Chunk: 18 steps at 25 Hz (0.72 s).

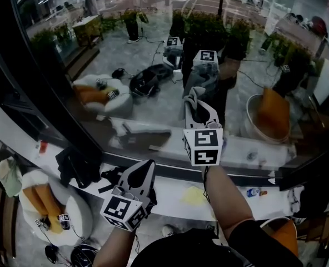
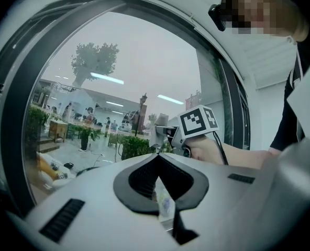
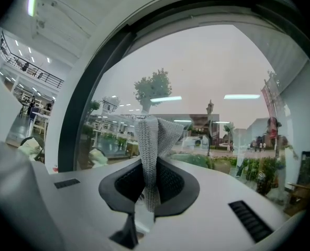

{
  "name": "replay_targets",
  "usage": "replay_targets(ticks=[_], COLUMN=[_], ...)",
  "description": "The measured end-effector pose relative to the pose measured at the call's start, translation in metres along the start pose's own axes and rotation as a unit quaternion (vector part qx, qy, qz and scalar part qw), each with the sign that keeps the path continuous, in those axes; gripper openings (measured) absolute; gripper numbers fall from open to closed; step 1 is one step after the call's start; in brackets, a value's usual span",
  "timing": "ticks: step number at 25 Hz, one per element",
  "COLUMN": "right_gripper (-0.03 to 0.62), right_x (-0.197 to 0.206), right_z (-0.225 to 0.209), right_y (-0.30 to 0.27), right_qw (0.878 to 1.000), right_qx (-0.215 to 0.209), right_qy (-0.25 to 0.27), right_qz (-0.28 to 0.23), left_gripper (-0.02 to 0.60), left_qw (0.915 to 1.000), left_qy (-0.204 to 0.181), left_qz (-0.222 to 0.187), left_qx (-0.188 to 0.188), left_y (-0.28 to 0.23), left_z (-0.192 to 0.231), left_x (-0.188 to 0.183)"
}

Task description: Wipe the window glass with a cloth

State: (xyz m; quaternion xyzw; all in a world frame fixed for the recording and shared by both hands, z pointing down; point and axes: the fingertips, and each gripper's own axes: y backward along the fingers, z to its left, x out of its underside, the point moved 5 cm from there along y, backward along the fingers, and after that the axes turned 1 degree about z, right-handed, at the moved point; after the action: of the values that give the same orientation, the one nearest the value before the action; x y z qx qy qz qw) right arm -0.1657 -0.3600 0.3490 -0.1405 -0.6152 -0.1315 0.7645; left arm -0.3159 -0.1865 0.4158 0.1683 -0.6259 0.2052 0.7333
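The window glass (image 1: 153, 43) fills the upper part of the head view and mirrors the room. My right gripper (image 1: 194, 100) reaches up to it, shut on a grey knitted cloth (image 1: 190, 95) that is at or very near the pane. In the right gripper view the cloth (image 3: 154, 135) stands up from between the jaws in front of the glass (image 3: 207, 67). My left gripper (image 1: 146, 166) hangs lower, over the sill, shut with nothing in it. The left gripper view shows its jaws closed at the left gripper (image 2: 157, 157), with the right gripper (image 2: 163, 134) ahead by the glass (image 2: 134, 61).
A dark window frame (image 1: 36, 93) runs down the left side. Below the glass is a white sill (image 1: 164, 196) with a yellow patch (image 1: 193, 195) and a small bottle (image 1: 253, 192). A black bundle (image 1: 78, 166) lies at left, a white seat (image 1: 70, 204) beneath.
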Motion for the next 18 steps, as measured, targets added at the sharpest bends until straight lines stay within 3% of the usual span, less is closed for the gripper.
replay_targets(ticks=[8,18], right_gripper=[0.051,0.052], right_x=[0.001,-0.024], right_z=[-0.004,0.028], right_y=[0.000,0.016], right_qw=[1.000,0.999], right_qx=[-0.004,-0.049], right_qy=[-0.003,0.011], right_qz=[0.007,-0.011], left_gripper=[0.006,0.006], left_qw=[0.9999,1.0000], left_qy=[0.002,-0.001], left_qz=[0.001,-0.006], left_qx=[-0.011,0.000], left_y=[0.009,0.016], left_z=[-0.006,-0.007], left_x=[0.003,-0.003])
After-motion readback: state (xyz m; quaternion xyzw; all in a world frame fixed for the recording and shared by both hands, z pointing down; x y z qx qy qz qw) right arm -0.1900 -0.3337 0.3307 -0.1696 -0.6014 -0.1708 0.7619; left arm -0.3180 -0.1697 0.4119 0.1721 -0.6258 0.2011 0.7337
